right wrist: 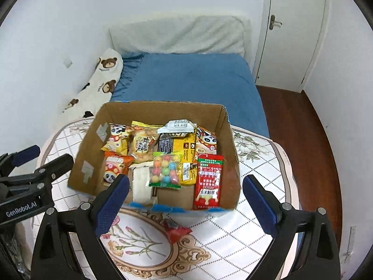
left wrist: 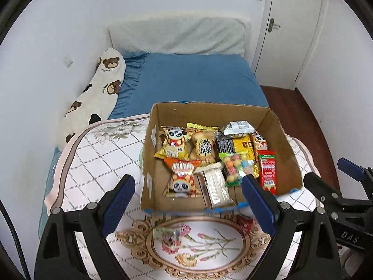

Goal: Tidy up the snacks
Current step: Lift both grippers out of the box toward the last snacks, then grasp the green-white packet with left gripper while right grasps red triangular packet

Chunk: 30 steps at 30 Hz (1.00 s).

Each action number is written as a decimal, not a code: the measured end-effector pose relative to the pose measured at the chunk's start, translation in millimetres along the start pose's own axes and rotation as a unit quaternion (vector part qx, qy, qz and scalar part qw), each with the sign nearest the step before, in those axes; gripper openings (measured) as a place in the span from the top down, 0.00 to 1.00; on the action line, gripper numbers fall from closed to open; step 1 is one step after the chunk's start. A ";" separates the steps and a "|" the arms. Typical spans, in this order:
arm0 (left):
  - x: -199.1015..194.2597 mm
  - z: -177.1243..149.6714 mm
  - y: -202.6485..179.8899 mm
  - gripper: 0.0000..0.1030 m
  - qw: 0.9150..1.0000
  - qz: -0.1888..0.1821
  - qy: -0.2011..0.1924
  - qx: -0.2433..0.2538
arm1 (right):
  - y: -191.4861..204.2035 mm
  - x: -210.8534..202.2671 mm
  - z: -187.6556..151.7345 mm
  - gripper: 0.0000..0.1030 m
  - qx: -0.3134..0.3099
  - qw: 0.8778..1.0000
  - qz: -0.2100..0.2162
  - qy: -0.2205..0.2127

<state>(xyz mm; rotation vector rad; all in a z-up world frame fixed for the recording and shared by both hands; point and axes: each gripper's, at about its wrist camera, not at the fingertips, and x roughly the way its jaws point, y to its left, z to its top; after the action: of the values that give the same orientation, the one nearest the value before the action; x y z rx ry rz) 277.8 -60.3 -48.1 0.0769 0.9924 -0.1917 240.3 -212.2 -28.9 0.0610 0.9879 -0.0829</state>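
the open brown cardboard box (left wrist: 209, 116) sits on the floral-patterned counter (left wrist: 98, 163), holding many snack packets: a red rectangular packet (right wrist: 208, 182) against its right wall, a clear bag of coloured candy balls (right wrist: 166, 171) just left of that. in front of the box, a small red wrapper (right wrist: 176, 232) lies on the counter. behind the box is a blue bed (left wrist: 195, 79). the left hand-held gripper (left wrist: 188, 200) and right hand-held gripper (right wrist: 186, 200) both gape wide, gripping nothing.
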 end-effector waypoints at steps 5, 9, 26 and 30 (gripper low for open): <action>-32.4 -19.5 -2.7 0.09 1.000 0.004 -0.024 0.008 | 0.8 -33.7 -15.0 0.03 0.003 1.000 0.003 -0.024; -53.0 -28.9 -2.5 0.09 0.999 0.006 -0.041 0.004 | 0.8 -58.2 -23.5 0.02 0.008 0.999 0.006 -0.041; 5.4 -82.9 54.9 0.09 0.995 0.079 0.039 -0.041 | -3.7 40.0 -82.2 0.04 0.057 0.994 0.051 0.074; 49.5 -109.4 80.3 0.09 0.990 0.097 0.097 -0.044 | -5.1 104.2 -106.8 0.29 0.074 0.985 0.054 0.144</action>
<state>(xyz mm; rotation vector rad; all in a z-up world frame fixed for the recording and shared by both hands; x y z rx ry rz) 229.6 28.9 -151.1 0.1115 1.1787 0.0394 208.1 -212.1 -174.6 0.2677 1.2638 -0.0486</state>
